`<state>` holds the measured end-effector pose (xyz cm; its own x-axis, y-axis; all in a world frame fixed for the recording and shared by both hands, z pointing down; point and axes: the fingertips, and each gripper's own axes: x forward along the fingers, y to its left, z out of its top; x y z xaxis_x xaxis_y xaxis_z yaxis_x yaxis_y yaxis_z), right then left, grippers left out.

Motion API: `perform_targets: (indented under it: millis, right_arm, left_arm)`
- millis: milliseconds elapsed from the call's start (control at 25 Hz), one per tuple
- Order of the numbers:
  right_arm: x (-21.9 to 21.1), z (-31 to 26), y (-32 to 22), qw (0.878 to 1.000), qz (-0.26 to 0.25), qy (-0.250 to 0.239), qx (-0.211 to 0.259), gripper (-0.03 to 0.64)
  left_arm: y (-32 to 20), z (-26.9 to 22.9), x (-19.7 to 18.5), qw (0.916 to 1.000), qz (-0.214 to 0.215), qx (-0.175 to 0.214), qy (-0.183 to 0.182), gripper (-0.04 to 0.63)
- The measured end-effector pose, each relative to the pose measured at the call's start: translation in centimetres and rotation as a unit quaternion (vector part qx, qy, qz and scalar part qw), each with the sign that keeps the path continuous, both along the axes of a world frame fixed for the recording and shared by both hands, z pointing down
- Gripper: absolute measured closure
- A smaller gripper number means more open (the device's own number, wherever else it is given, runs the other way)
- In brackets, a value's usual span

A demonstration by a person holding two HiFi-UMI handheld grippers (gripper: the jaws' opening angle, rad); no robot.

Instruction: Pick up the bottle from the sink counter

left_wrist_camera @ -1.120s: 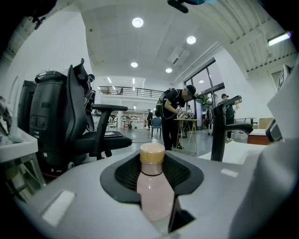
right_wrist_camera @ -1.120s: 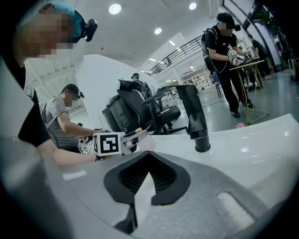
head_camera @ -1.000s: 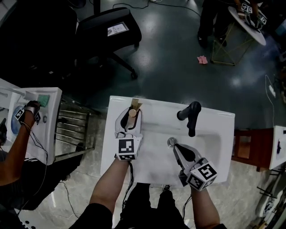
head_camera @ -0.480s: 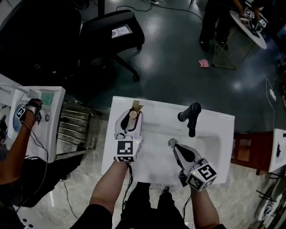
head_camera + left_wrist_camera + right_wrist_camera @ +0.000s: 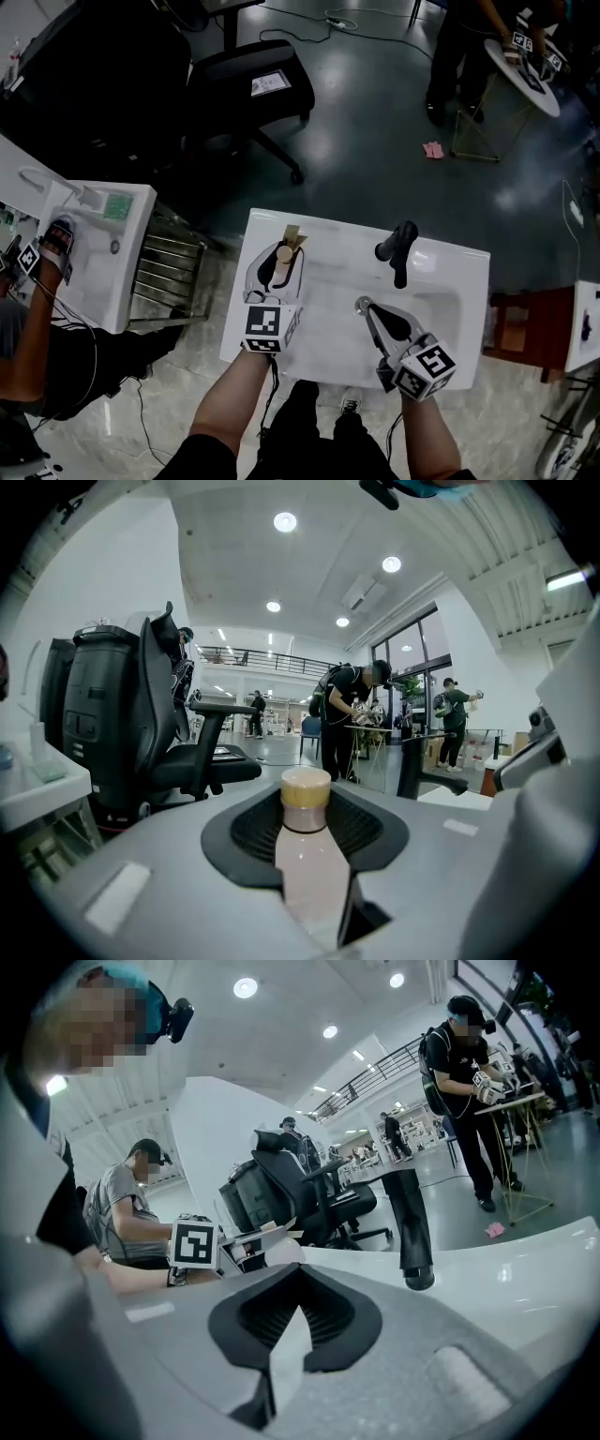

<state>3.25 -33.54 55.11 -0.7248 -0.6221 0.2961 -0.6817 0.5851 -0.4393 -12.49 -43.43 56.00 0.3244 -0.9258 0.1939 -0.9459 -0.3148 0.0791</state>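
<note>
Pale, tan-capped bottle clamped in the left gripper over the white sink counter, left of the black faucet; right gripper, jaws together and empty, near the faucet; black office chair on the dark floor beyond

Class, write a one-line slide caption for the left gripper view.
Left gripper clamped on a pale, tan-capped bottle, with a black office chair beyond.

The bottle was slim with a pale, pinkish-white body and a tan cap. It stood upright, clamped at its body between the jaws of the left claw, over the left part of the white worktop.
</note>
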Motion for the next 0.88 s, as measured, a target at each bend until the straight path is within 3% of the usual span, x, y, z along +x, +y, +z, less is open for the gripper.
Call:
perform_targets:
  millis: [880]
  right_arm:
    - [2.7, -6.9, 4.9, 0.996, -0.052, 0.001, 0.073, 0.617]
  left_arm:
    - [11.5, -8.2, 2.5, 0.9997, -0.021, 0.013, -0.010, 0.459]
